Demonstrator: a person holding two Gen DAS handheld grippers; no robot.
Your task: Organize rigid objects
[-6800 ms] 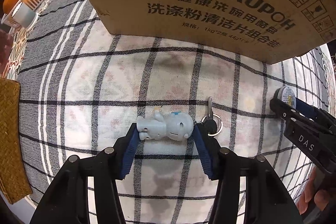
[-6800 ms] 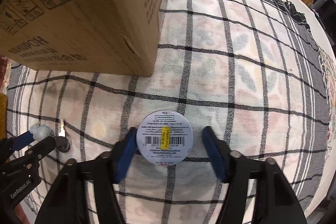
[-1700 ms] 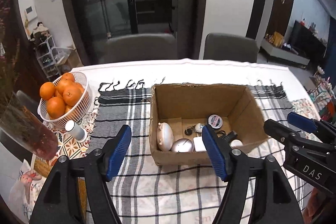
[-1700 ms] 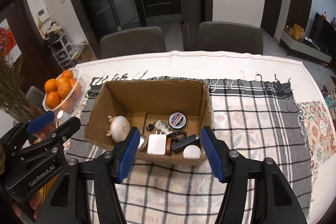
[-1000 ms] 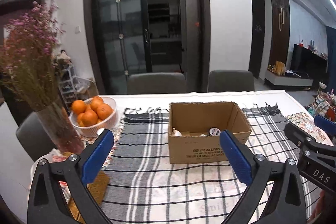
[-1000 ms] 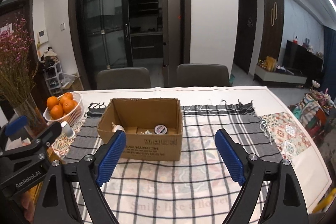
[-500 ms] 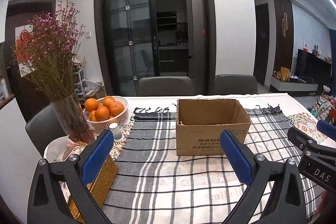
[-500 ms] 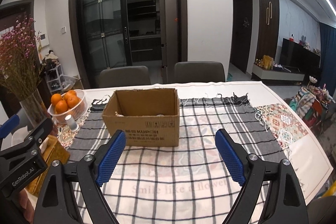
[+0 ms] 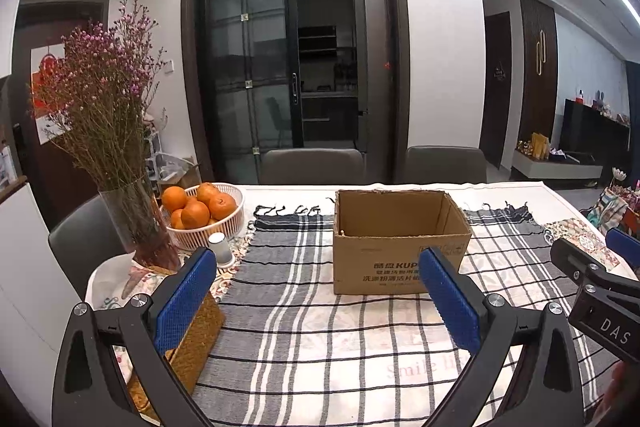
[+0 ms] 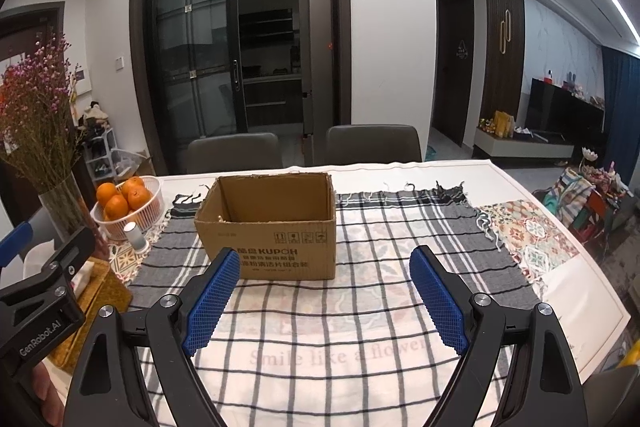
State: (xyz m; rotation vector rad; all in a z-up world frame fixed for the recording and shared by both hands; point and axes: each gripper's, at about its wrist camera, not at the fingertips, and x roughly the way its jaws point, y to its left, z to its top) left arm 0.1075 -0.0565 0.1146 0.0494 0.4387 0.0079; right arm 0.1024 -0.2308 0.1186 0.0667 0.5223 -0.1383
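Cardboard box [image 10: 276, 227] sits mid-table on the checked cloth [image 10: 360, 315], well ahead of the left gripper [image 9: 316, 303] and right gripper [image 10: 324, 303], both spread and empty, apparently because sorting is finished.

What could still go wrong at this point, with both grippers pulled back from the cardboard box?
1. The cardboard box has no lid and its contents cannot be seen from here, so nothing confirms they are settled.
2. The glass vase of dried flowers and the basket of oranges stand near the left gripper; a sideways swing could tip them.
3. The checked cloth lies loose under the box; the open right gripper snagging it could drag the box.
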